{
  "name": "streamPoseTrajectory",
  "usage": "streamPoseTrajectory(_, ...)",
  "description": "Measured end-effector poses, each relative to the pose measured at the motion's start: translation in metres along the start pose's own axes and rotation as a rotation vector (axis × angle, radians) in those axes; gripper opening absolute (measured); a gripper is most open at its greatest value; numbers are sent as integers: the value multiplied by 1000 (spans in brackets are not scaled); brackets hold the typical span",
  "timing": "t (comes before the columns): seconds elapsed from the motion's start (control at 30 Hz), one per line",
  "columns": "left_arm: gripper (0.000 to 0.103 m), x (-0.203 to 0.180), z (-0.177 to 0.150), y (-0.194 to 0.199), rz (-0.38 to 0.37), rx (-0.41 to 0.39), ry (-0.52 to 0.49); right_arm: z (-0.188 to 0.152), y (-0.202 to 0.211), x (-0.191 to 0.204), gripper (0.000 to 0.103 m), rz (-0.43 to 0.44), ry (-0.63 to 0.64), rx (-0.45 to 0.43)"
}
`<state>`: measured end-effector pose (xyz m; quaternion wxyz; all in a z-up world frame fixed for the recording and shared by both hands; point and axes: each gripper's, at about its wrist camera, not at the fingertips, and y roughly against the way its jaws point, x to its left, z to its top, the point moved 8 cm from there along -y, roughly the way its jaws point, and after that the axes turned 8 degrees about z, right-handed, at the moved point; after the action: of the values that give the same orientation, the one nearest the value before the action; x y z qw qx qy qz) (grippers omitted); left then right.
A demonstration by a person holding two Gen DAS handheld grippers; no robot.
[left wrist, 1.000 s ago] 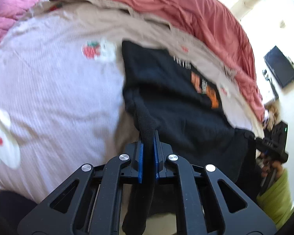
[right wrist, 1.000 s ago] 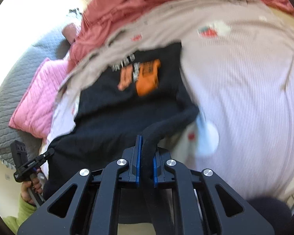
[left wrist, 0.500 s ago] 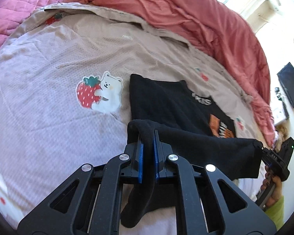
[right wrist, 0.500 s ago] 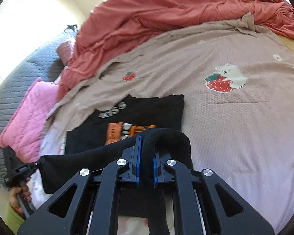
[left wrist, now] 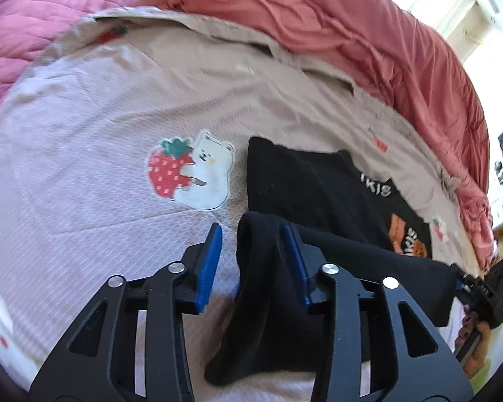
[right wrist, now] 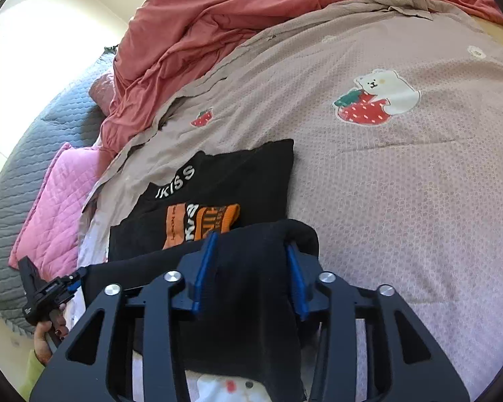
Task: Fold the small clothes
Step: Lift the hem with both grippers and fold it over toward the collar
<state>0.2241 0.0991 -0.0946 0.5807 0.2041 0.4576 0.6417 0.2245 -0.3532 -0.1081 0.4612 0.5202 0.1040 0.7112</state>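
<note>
A small black T-shirt (left wrist: pixel 305 181) with orange and white print lies on the pale bedspread (left wrist: pixel 84 134); its near half is folded up over its far half. My left gripper (left wrist: pixel 251 238) is open, and the shirt's folded corner (left wrist: pixel 261 268) hangs between its blue pads, against the right one. My right gripper (right wrist: pixel 249 248) is open too, with the other folded corner (right wrist: pixel 251 284) draped between its pads. The shirt (right wrist: pixel 238 174) shows its print in the right wrist view. Each gripper shows in the other's view, the right one (left wrist: pixel 486 288) and the left one (right wrist: pixel 47 291).
A crumpled red blanket (left wrist: pixel 352 33) lies along the far side of the bed. A pink quilted pillow (right wrist: pixel 57 197) and a grey quilt (right wrist: pixel 33 140) lie at the left in the right wrist view. A strawberry-and-bear patch (left wrist: pixel 191 174) marks the bedspread beside the shirt.
Both grippers have opened and let go of the shirt's corners, which they held shut half a second ago. The folded edge now rests over the shirt's far half.
</note>
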Motion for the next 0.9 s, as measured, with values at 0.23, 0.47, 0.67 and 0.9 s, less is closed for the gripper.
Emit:
streamPoseTrajectory(0.23,50,5,-37,25,-54,36,54,-4,28,-5,72,-71,11,-42)
streamPoseTrajectory(0.47,59,-2,-65,19,-40,87,-8,-38,28,12,73,-88,44,35)
streamPoseTrajectory(0.67,44,-8,-86,1,-20,157,-35,-72,16,0,36,-106,-25,152)
streamPoseTrajectory(0.9,6,-23,-74,19,-96,129,-36,-66,21,17,10,-22,25,121)
